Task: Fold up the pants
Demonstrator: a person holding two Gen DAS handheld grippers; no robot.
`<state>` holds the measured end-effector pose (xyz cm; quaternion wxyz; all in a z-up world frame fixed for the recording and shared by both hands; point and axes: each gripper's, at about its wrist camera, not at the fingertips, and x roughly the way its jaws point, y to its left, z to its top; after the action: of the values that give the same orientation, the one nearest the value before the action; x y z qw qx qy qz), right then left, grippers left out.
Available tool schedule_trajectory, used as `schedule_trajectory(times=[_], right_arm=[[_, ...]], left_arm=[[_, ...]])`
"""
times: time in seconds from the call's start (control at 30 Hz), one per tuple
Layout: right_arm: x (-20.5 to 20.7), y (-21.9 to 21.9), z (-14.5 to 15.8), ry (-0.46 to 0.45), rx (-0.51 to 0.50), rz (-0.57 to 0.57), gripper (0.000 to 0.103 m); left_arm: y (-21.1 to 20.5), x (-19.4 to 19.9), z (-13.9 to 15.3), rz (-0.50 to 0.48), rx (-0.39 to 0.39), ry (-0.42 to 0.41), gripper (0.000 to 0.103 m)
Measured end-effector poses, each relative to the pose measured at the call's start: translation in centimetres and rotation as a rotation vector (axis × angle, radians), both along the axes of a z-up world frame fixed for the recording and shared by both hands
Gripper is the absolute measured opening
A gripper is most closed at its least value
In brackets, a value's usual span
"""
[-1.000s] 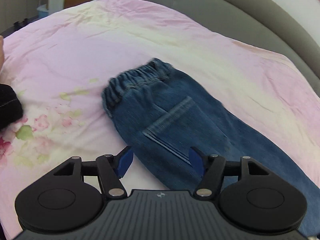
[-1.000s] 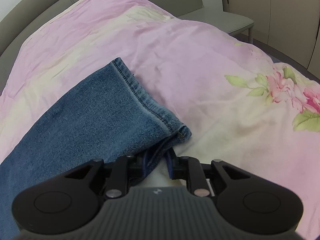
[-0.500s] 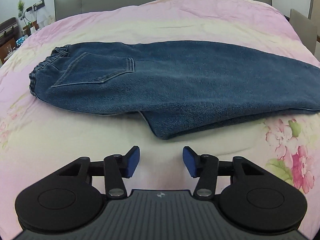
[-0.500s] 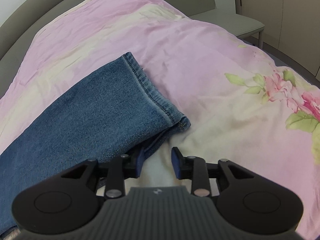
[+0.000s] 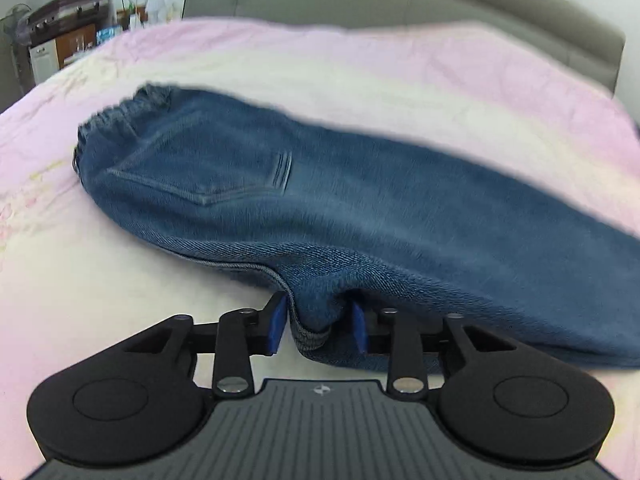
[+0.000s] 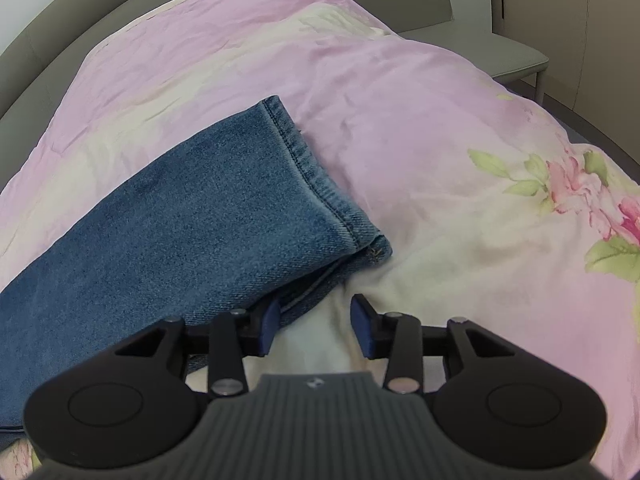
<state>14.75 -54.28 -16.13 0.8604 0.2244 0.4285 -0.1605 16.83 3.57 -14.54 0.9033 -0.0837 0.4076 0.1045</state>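
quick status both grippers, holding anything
Left gripper: shut on the jeans, at the crotch edge.
Right gripper: open, empty, beside the leg hem.

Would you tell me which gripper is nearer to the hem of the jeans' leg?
The right. The right gripper sits open just short of the hem, its left pad at the leg's edge. The left gripper has denim between its pads at the jeans crotch corner, near the waistband.

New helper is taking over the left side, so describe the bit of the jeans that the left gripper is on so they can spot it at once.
On the pink floral bedspread lie blue jeans, folded lengthwise, waistband far left. Follow their near edge rightward from the back pocket to where the denim bunches into a small hump. That hump sits between the blue pads of the left gripper, the only raised spot on the edge.
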Motion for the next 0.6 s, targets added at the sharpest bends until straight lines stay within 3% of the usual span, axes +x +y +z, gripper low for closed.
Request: schedule_trajectory(times=[0.03,0.07,0.13,0.2,0.33,0.47,0.6], right_arm=[[0.0,-0.1,-0.1,-0.004,0.012,-0.013,0.037],[-0.1,-0.2,-0.1,-0.008,0.023,-0.025,0.037],[-0.2,-0.3,-0.2,-0.013,0.042,-0.039,0.037],[-0.2,-0.4,0.0,-0.012,0.038,-0.037,0.037],[-0.3,-0.9,0.3,-0.014,0.029,-0.05,0.037],[-0.6,-1.6,0.0,-0.014,0.056,-0.091,0.037],[-1.0,-1.9,0.2,-0.016,0.076,-0.093,0.037]], left_arm=[[-0.1,0.2,-0.8,-0.001,0.005,0.039,0.038],[-0.1,0.1,-1.3,0.003,0.017,0.06,0.029],[0.3,-1.2,-1.3,0.01,0.008,0.019,0.021],[1.4,-2.4,-0.3,0.042,-0.066,-0.025,0.016],[1.9,-3.1,1.5,0.038,-0.098,-0.013,0.014],[3.1,-1.6,-2.2,0.062,-0.186,0.115,0.015],[3.7,-2.1,-2.3,0.052,-0.234,0.123,0.015]])
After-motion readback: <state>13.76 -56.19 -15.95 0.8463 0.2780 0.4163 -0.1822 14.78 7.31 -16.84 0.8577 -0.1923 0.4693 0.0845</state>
